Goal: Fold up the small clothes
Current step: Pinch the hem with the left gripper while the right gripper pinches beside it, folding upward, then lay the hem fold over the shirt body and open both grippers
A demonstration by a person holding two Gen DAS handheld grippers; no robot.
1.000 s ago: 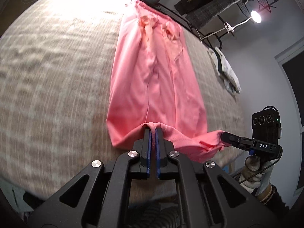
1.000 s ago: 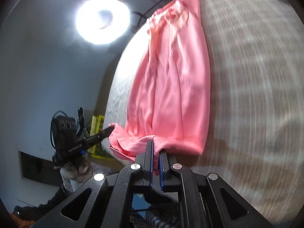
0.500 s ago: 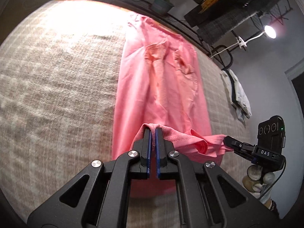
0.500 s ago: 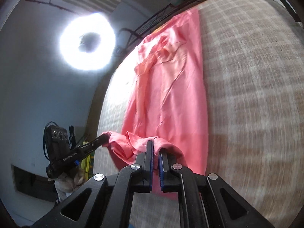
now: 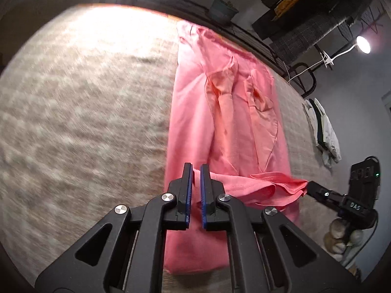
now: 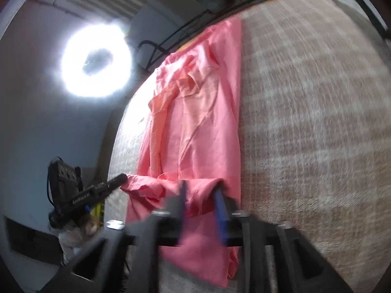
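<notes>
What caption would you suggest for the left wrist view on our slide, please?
Left gripper and right gripper carry the pink garment's hem over the woven cloth.

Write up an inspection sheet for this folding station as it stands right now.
Surface: beige woven cover, motion-blurred in both views.
Job's things: pink garment lying lengthwise, near hem lifted and carried over the rest.
Clutter: white cloth draped at the far edge.
Grippers: left gripper slightly parted, hem between the fingers; right gripper open, fabric between the jaws, blurred.
Cables: white lamp cord; black lead behind the right gripper's body.
Surroundings: ring light, clip lamp, potted plant, black metal rail.
</notes>
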